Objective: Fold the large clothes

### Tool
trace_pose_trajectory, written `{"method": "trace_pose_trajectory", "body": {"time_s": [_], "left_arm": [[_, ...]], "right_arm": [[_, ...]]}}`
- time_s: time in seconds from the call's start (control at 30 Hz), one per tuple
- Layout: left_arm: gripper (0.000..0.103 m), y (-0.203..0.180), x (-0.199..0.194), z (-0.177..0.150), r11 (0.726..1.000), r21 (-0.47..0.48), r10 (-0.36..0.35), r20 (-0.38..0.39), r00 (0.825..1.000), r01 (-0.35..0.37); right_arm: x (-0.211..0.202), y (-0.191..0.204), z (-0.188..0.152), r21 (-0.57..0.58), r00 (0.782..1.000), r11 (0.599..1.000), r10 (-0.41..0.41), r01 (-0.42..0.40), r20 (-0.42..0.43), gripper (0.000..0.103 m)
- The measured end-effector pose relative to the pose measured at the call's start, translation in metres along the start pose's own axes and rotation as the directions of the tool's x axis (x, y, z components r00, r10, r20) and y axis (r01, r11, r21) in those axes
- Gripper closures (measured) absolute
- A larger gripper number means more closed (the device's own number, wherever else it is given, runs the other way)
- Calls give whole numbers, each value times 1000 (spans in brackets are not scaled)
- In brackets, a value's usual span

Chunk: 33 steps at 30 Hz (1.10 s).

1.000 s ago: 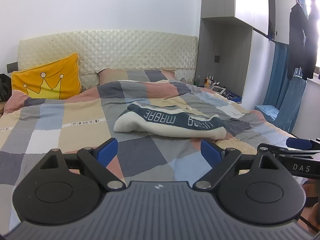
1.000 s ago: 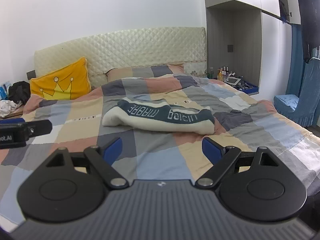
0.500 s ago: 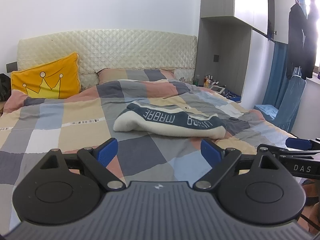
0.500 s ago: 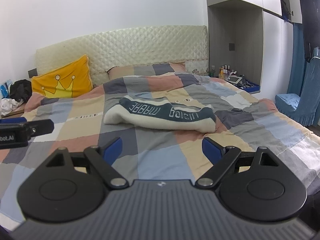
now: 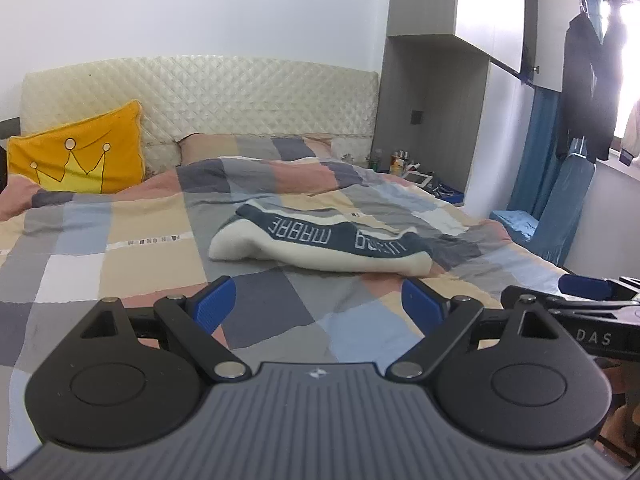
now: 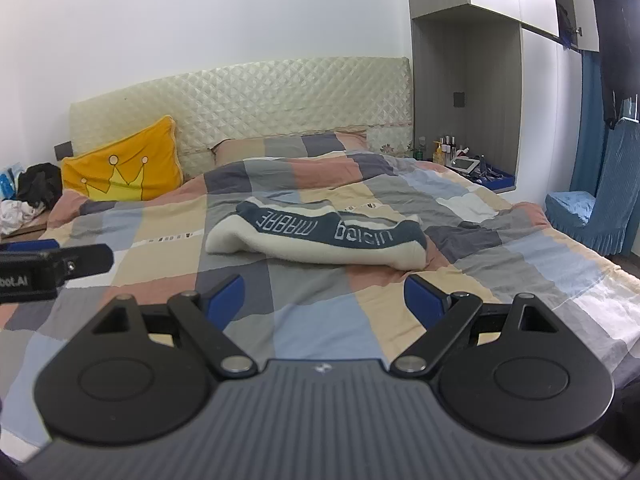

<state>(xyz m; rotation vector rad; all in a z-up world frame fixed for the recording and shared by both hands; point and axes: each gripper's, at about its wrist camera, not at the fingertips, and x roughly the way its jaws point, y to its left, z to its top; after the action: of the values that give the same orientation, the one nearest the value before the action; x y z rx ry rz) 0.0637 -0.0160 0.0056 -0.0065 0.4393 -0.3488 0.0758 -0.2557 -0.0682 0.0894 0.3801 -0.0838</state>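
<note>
A folded cream garment with a dark blue lettered band lies in the middle of the bed's patchwork quilt; it also shows in the right wrist view. My left gripper is open and empty, held above the foot of the bed, short of the garment. My right gripper is open and empty, also short of the garment. The right gripper's arm shows at the right edge of the left wrist view; the left gripper's arm shows at the left edge of the right wrist view.
A yellow crown pillow leans on the quilted headboard. A bedside shelf with bottles stands at the right. A blue covered chair is by the bed's right side. Dark clothes hang near the window.
Both grippers have drifted slightly, so the garment sits a little differently in each view. Both stay open and empty.
</note>
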Motion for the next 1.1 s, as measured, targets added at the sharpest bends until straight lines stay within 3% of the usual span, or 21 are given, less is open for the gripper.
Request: {"method": "trace_pose_trajectory", "body": {"time_s": [1.1], "left_arm": [[10, -1, -22, -5, 1000, 16, 21, 37, 999, -22]], "right_arm": [[-14, 6, 0, 21, 1000, 1000, 14, -14, -17, 15]]}}
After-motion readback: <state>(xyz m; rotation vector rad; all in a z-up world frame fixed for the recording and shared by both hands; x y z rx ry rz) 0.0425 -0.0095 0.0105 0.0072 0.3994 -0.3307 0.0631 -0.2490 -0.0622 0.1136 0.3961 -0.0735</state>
